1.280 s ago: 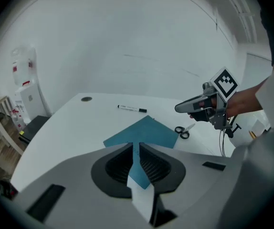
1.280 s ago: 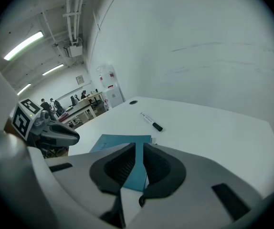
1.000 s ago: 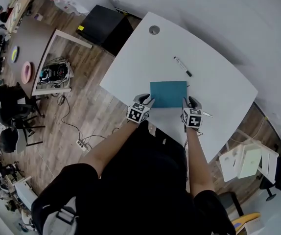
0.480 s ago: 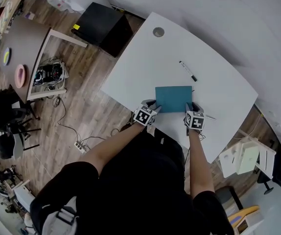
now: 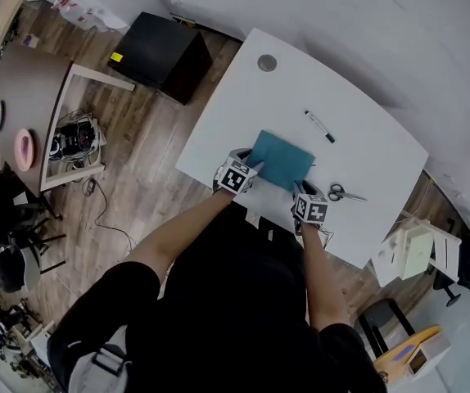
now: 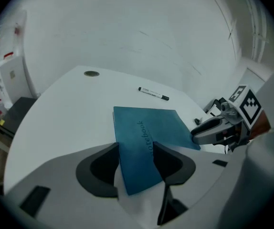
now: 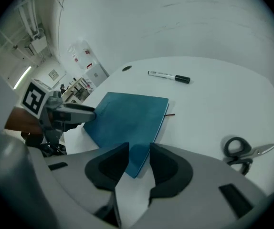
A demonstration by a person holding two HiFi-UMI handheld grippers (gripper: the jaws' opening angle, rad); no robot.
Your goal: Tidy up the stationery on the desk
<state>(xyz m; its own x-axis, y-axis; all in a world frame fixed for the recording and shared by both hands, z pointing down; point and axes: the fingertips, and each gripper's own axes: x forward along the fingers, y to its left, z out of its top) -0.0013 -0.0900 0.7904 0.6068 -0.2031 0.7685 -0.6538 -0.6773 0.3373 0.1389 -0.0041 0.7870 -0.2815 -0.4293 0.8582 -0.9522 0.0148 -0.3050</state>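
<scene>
Claws come nearest, two of them. The left claw (image 6: 136,146) has its jaws apart, just opened wider, and the near left corner of the notebook (image 5: 282,159) lies between them unpressed. The right claw (image 7: 139,147) has also just opened, its jaws apart over the notebook's near right corner without gripping it.

One notebook is here: closed, flat on the white desk (image 5: 358,154), with a teal cover and the word "notebook" printed along its spine side. A thin red ribbon (image 7: 171,113) pokes out at its far edge. It sits askew to the desk's near edge, close to that edge and to the left one.

One pair of scissors (image 5: 345,193) lies just right of the right claw, apart from the notebook. Beyond the notebook one black-capped marker (image 5: 318,126) lies apart from it, with bare desk all round. Farthest, one round grommet (image 5: 267,62) sits near the far corner. Wooden floor (image 5: 149,170) borders the desk's left edge.
</scene>
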